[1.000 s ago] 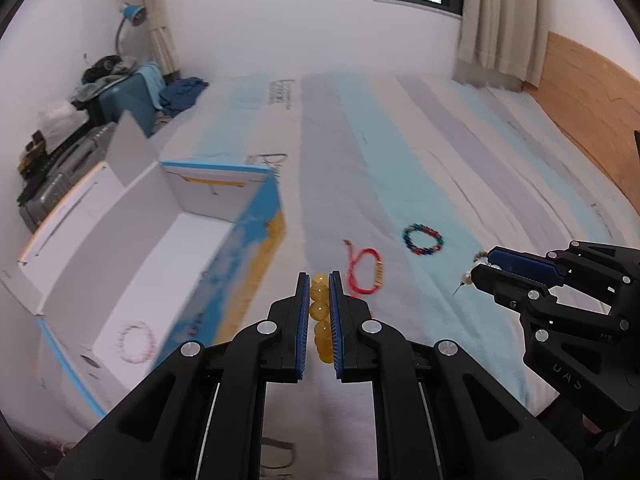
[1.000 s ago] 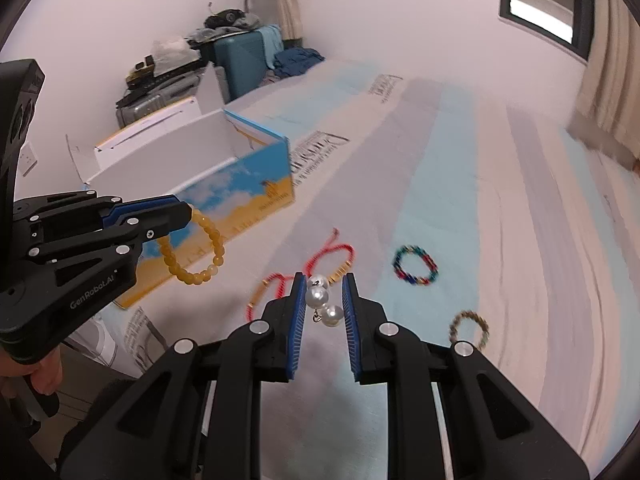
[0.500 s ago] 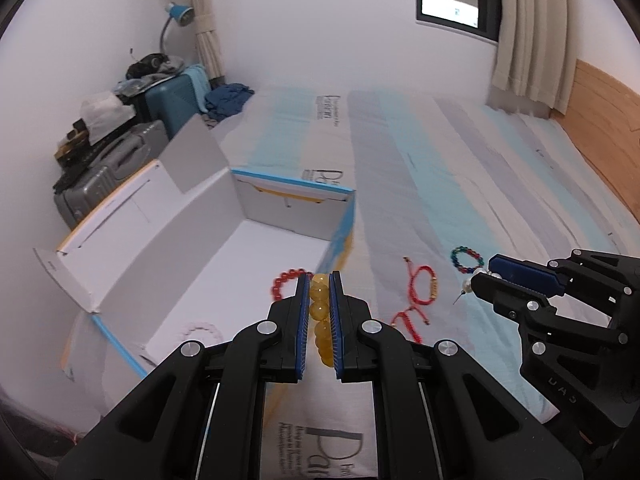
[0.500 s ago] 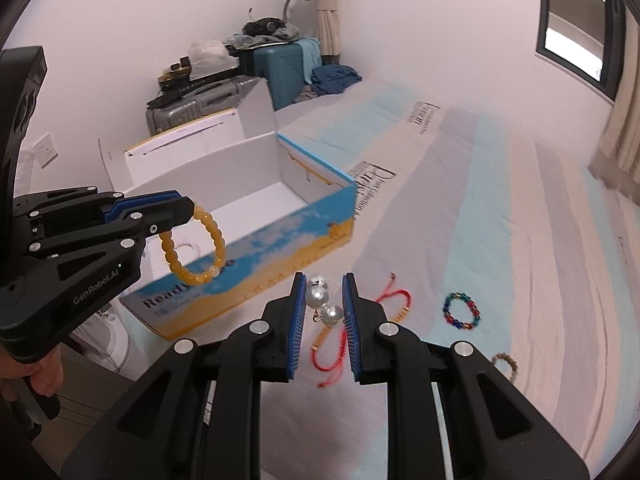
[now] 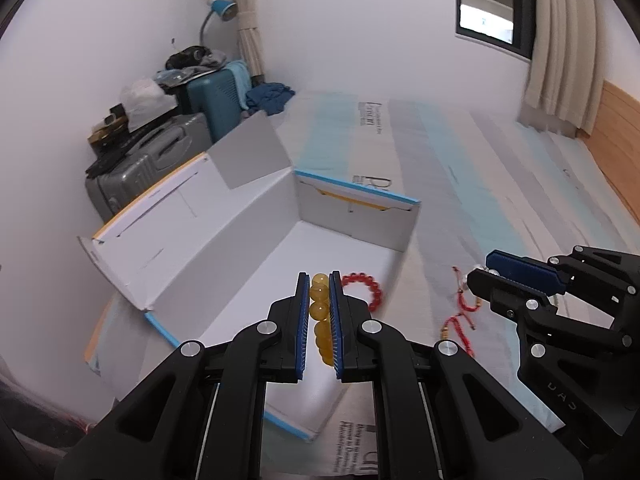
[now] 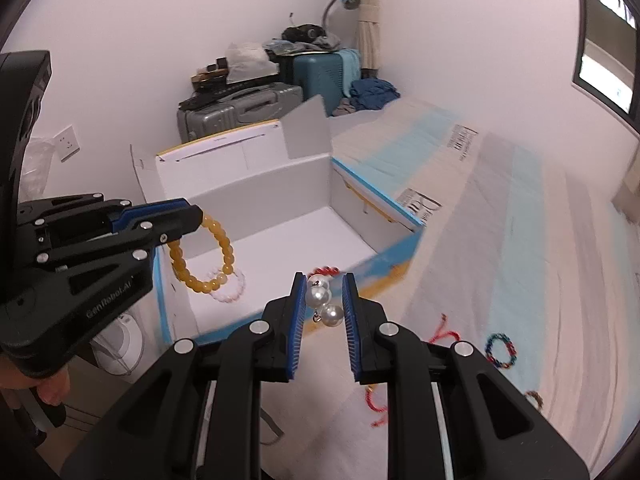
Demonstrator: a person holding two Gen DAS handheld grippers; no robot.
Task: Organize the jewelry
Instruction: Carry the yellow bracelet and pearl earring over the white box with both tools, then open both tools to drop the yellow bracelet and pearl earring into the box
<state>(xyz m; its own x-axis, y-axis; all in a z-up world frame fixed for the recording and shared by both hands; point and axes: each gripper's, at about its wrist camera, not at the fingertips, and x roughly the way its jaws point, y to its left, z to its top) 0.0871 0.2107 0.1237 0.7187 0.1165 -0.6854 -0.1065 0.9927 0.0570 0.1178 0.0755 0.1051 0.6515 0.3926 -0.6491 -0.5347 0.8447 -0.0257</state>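
Transport step of the sorting task. Left gripper (image 5: pixel 319 320) is clamped on the amber bead bracelet (image 6: pixel 202 258), which hangs over the open white box (image 5: pixel 256 216) at the bed's (image 5: pixel 500 184) left edge. Right gripper (image 6: pixel 324 308) pinches the pearl earrings (image 6: pixel 323 303) above the box's near wall. A red bead bracelet (image 5: pixel 366 288) and a pale pink bracelet (image 6: pixel 232 290) already lie inside. Next move, by judgement: carry both loads over the box floor, then part the jaws. Corded and multicoloured pieces remain on the bed.
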